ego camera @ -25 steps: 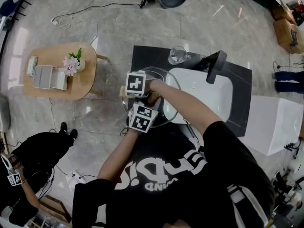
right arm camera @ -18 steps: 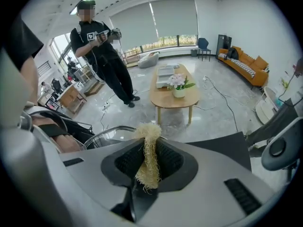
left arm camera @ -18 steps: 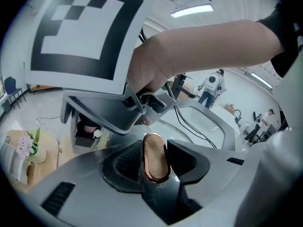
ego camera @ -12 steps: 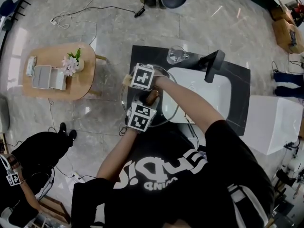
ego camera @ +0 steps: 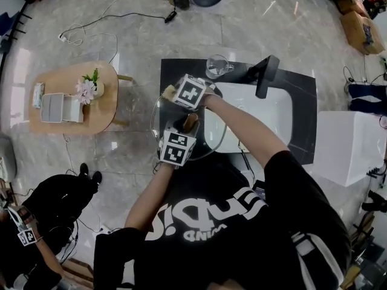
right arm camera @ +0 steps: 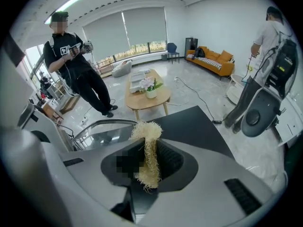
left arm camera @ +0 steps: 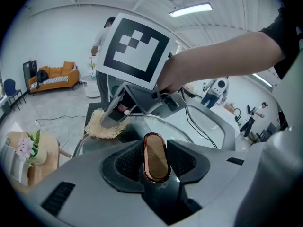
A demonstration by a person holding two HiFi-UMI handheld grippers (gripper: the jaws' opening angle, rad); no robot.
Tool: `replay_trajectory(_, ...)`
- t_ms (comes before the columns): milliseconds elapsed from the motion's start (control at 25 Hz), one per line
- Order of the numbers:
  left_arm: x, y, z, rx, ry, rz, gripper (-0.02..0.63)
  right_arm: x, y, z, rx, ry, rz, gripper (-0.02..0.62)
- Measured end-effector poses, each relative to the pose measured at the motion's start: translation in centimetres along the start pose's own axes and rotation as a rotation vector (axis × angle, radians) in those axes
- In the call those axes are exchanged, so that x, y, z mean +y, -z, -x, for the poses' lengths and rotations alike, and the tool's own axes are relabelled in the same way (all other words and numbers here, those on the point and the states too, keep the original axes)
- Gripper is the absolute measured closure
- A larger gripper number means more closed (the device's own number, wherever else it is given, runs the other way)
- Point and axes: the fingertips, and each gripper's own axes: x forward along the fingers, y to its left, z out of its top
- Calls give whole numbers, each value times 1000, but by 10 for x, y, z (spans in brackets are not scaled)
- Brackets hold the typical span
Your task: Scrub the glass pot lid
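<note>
Grey marble floor (ego camera: 254, 29) all round. Black counter (ego camera: 302, 101) with a white sink (ego camera: 266, 116) set in it. Glass pot lid (ego camera: 156, 115) is at the counter's left edge. My left gripper (left arm camera: 155, 161) is clamped on the lid's knob (left arm camera: 154, 148). My right gripper (right arm camera: 149, 162) pinches a fibre scrubber (right arm camera: 147, 136) by the lid's far rim.

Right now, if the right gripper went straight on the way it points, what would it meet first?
Probably the glass pot lid, near its rim: the scrubber pad in the right gripper seems to touch it. Beyond lies the black countertop.
</note>
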Motion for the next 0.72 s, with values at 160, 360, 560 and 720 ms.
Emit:
replay_trajectory(160, 0, 0, 0, 2, -1, -4, 436, -16, 9, 9, -35, 65, -32, 531)
replay_trajectory(360, -1, 0, -2, 4, -1, -2, 437, -31, 24, 23, -47, 128, -81, 531)
replay_trajectory(560, 0, 0, -3, 2, -4, -5, 436, -38, 38, 32, -66, 158, -130, 531)
replay_trajectory(720, -1, 0, -3, 4, -8, -6, 437, -43, 50, 39, -65, 180, -138, 531)
